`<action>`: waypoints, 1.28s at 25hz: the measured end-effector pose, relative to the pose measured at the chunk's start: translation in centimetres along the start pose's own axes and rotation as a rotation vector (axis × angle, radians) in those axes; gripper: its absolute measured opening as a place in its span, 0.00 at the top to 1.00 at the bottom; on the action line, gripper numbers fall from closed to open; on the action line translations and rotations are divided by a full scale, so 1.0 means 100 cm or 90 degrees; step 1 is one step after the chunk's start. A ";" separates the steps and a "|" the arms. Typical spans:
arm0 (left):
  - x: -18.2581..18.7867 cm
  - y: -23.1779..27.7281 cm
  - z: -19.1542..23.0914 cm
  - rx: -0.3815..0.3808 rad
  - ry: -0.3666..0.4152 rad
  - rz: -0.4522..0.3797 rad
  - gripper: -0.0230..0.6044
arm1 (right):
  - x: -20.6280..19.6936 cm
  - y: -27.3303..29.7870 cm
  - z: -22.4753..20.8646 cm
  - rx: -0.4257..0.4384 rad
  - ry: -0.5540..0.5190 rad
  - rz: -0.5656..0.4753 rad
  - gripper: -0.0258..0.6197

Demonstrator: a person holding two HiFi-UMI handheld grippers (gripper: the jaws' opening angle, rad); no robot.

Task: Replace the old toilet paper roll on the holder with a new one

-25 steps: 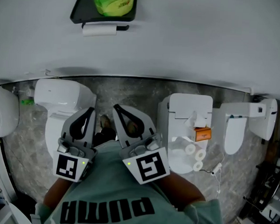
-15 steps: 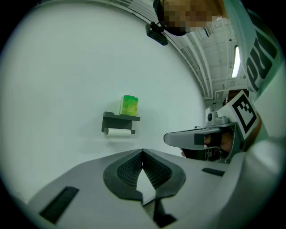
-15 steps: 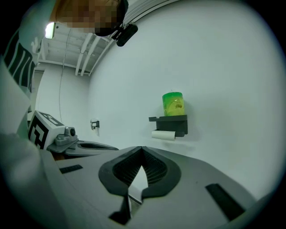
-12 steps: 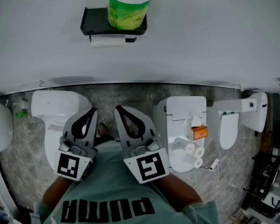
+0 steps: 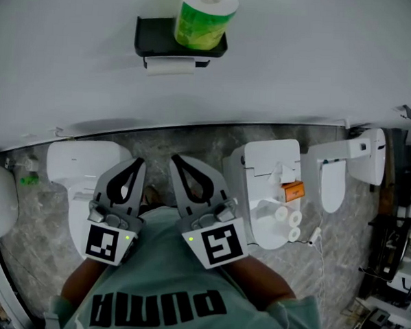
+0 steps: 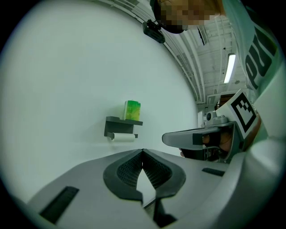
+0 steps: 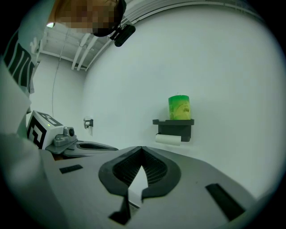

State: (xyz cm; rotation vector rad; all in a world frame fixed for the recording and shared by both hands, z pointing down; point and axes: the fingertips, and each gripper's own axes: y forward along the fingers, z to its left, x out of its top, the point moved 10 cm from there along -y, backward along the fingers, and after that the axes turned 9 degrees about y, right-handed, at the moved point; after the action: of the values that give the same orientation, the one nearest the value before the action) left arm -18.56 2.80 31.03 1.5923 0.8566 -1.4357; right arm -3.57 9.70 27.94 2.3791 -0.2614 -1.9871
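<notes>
A black wall holder (image 5: 150,37) carries a green-wrapped new roll (image 5: 205,19) standing on its shelf. Under the shelf hangs a thin, nearly used-up white roll (image 5: 171,64). Both grippers are held side by side near the person's chest, well short of the wall. My left gripper (image 5: 138,162) is shut and empty. The right gripper (image 5: 175,159) is shut too, with nothing in it. From the left gripper view the holder (image 6: 121,126) and green roll (image 6: 132,110) sit ahead above the jaws (image 6: 142,150). The right gripper view shows the holder (image 7: 175,127), green roll (image 7: 179,107) and old roll (image 7: 168,139).
Below on the stone floor stand white toilets: one at the left (image 5: 81,167), one in the middle (image 5: 264,167) with small white rolls (image 5: 285,219) and an orange box (image 5: 295,191) on it, one at the right (image 5: 346,174). Equipment clutters the far right edge.
The holder and green roll have come lower and further right in the head view, with the roll's top now visible. Both grippers stay shut and side by side.
</notes>
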 end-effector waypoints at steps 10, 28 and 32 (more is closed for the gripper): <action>-0.009 -0.026 0.018 0.012 -0.016 -0.012 0.96 | -0.006 0.010 0.031 0.001 -0.007 0.002 0.96; -0.001 0.009 0.017 0.091 0.004 0.035 0.96 | -0.008 0.035 -0.017 0.079 0.047 0.004 0.96; 0.007 0.028 0.014 0.106 0.021 0.038 0.96 | -0.005 0.040 -0.040 0.091 0.067 -0.002 0.96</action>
State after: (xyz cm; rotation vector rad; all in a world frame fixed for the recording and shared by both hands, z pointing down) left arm -16.60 0.32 30.62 1.7556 0.7174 -1.4736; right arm -0.15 5.51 29.68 2.5616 -0.4091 -1.8971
